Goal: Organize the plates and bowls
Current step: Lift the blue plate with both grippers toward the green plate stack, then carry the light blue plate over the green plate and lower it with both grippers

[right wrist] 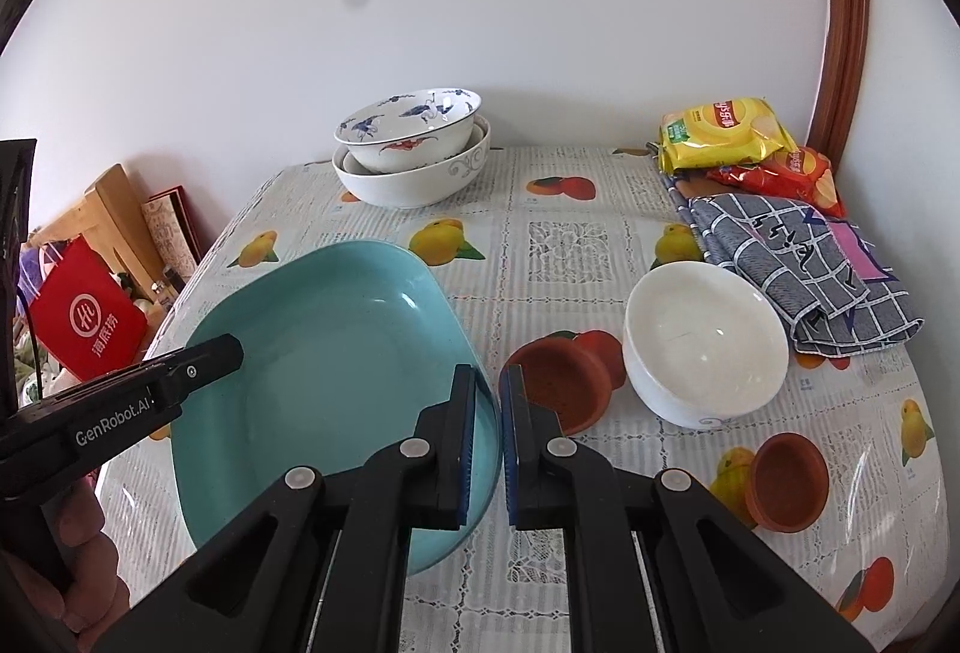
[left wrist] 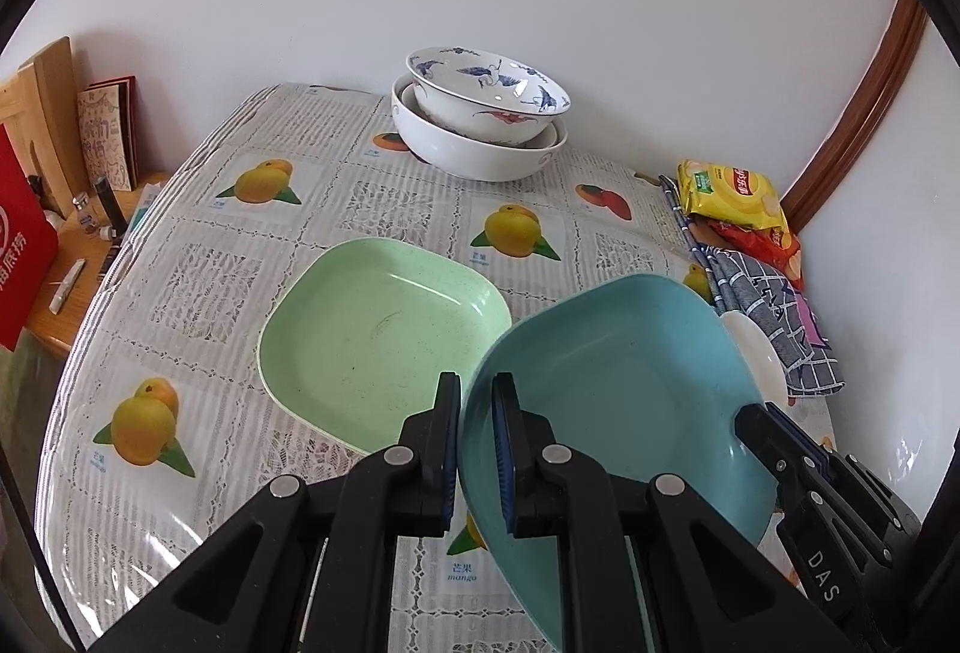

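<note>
Both grippers hold a blue square plate [left wrist: 624,389], tilted above the table. My left gripper [left wrist: 477,449] is shut on its left rim; it shows in the right wrist view [right wrist: 234,347]. My right gripper [right wrist: 489,449] is shut on the plate's [right wrist: 336,383] right rim; it shows in the left wrist view [left wrist: 762,425]. A green square plate [left wrist: 384,329] lies flat on the table, left of the blue one. A white bowl [right wrist: 705,347] stands at the right. A blue-patterned bowl [left wrist: 486,89] is nested in a big white bowl [left wrist: 474,143] at the back.
Two brown saucers [right wrist: 564,383] [right wrist: 786,479] lie near the white bowl. A checked cloth [right wrist: 798,257] and snack bags [right wrist: 726,131] sit at the right edge by the wall. A red bag [right wrist: 84,317] and boards stand beyond the table's left edge.
</note>
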`<action>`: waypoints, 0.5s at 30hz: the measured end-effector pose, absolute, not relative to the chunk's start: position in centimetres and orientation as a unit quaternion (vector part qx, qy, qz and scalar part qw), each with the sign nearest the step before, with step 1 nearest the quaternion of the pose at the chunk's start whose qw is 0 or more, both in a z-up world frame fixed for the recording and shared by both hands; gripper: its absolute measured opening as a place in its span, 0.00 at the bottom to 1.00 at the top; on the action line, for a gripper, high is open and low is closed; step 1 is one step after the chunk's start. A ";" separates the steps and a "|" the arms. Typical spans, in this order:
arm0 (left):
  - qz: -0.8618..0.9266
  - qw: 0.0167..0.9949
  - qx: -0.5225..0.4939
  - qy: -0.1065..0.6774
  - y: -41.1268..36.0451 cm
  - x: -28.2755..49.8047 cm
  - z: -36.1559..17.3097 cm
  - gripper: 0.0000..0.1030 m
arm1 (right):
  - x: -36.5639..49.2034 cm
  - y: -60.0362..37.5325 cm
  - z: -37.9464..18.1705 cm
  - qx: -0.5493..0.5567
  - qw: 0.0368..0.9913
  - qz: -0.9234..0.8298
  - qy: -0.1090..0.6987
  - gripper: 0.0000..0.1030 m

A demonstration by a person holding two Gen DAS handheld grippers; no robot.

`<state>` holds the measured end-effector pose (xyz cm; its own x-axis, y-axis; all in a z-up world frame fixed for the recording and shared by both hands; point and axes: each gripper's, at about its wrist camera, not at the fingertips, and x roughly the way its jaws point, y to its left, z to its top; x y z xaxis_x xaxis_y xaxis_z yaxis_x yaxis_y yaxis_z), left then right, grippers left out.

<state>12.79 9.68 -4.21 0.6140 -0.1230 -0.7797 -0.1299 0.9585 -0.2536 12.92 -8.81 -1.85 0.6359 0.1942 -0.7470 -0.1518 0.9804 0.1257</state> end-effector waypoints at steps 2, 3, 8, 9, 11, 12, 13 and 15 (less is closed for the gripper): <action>0.002 0.885 -0.147 0.442 10.1 13.4 -4.5 0.11 | 13.6 -8.4 -2.1 0.023 0.903 0.095 0.418 0.09; 0.003 0.884 -0.145 0.444 10.2 13.6 -4.7 0.11 | 13.9 -8.2 -2.2 0.024 0.903 0.095 0.418 0.09; 0.001 0.882 -0.151 0.446 10.8 14.7 -5.1 0.11 | 15.1 -7.6 -2.7 0.018 0.901 0.092 0.424 0.09; 0.000 0.882 -0.152 0.447 10.8 15.0 -5.2 0.11 | 15.3 -7.5 -2.8 0.017 0.900 0.091 0.425 0.09; -0.001 0.880 -0.155 0.448 11.0 15.3 -5.4 0.11 | 15.7 -7.4 -3.0 0.016 0.899 0.091 0.429 0.09; -0.002 0.879 -0.158 0.449 11.1 15.5 -5.5 0.11 | 15.8 -7.3 -3.0 0.017 0.899 0.090 0.429 0.09; -0.003 0.879 -0.158 0.450 11.2 15.7 -5.7 0.11 | 16.0 -7.2 -3.1 0.016 0.898 0.090 0.430 0.09; -0.002 0.878 -0.159 0.451 11.4 16.0 -5.9 0.11 | 16.4 -7.0 -3.2 0.014 0.898 0.092 0.430 0.09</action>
